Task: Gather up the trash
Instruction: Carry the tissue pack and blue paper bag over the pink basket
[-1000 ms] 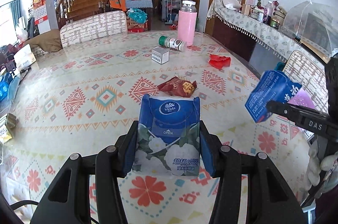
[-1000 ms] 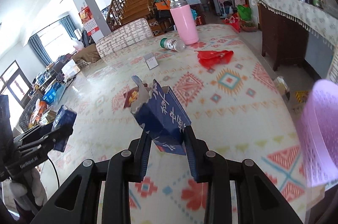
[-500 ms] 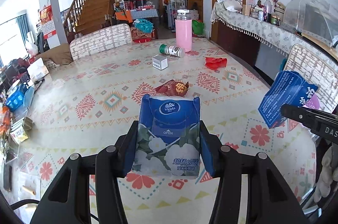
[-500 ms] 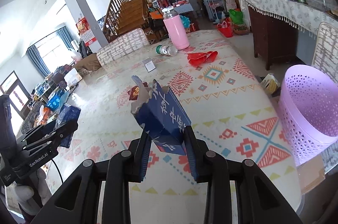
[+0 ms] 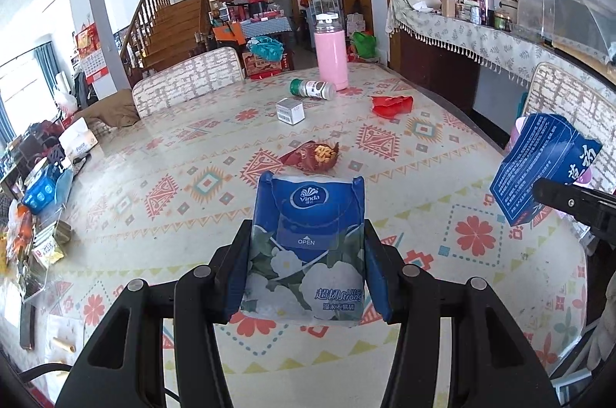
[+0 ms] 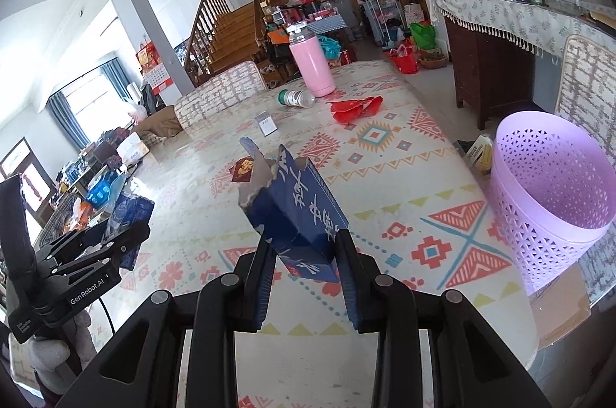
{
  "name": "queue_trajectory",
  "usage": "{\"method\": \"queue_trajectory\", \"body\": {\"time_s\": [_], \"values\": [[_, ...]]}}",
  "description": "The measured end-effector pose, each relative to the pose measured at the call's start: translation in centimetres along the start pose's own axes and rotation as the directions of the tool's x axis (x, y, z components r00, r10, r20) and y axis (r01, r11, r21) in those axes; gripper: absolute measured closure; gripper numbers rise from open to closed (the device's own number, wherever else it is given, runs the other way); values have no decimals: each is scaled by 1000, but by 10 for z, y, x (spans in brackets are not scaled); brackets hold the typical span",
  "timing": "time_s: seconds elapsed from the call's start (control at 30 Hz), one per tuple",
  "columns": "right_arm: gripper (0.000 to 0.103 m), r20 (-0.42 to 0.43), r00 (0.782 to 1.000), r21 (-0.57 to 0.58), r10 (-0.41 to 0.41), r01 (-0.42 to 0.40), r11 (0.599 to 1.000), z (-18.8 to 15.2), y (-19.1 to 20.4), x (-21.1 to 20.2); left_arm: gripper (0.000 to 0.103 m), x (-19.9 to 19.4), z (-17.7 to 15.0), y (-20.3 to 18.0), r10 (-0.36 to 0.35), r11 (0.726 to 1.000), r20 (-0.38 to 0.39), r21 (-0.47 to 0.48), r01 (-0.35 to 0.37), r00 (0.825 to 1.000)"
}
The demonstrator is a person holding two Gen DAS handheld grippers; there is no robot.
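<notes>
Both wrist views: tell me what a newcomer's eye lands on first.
First, the blue Vinda tissue pack clamped in the left claw, filling the lower middle of the left wrist view. Next, the torn blue carton gripped by the right claw above the patterned table. Then the lilac mesh basket beyond the table's right edge, and the pink flask upright at the far end.

Left gripper's pads hide the tissue pack's side edges; the blue carton's base sits hidden between the right gripper's fingers.
</notes>
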State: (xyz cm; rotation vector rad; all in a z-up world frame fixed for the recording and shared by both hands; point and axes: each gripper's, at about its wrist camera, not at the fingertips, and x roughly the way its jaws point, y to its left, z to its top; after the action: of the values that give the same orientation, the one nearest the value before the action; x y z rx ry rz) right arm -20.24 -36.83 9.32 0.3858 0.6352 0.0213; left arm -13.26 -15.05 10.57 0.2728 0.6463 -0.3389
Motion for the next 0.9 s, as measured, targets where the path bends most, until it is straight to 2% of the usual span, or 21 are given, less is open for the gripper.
{"method": "queue_trajectory", "body": {"time_s": [0.4, 0.9], "values": [[69, 23, 999, 44, -24, 23, 999, 4, -33, -6, 52, 17, 11, -35, -27, 998, -22, 60, 28, 999], [69, 64, 995, 116, -72, 65, 991, 14, -87, -22, 52, 42, 35, -96, -99, 985, -48, 139, 105, 994]]}}
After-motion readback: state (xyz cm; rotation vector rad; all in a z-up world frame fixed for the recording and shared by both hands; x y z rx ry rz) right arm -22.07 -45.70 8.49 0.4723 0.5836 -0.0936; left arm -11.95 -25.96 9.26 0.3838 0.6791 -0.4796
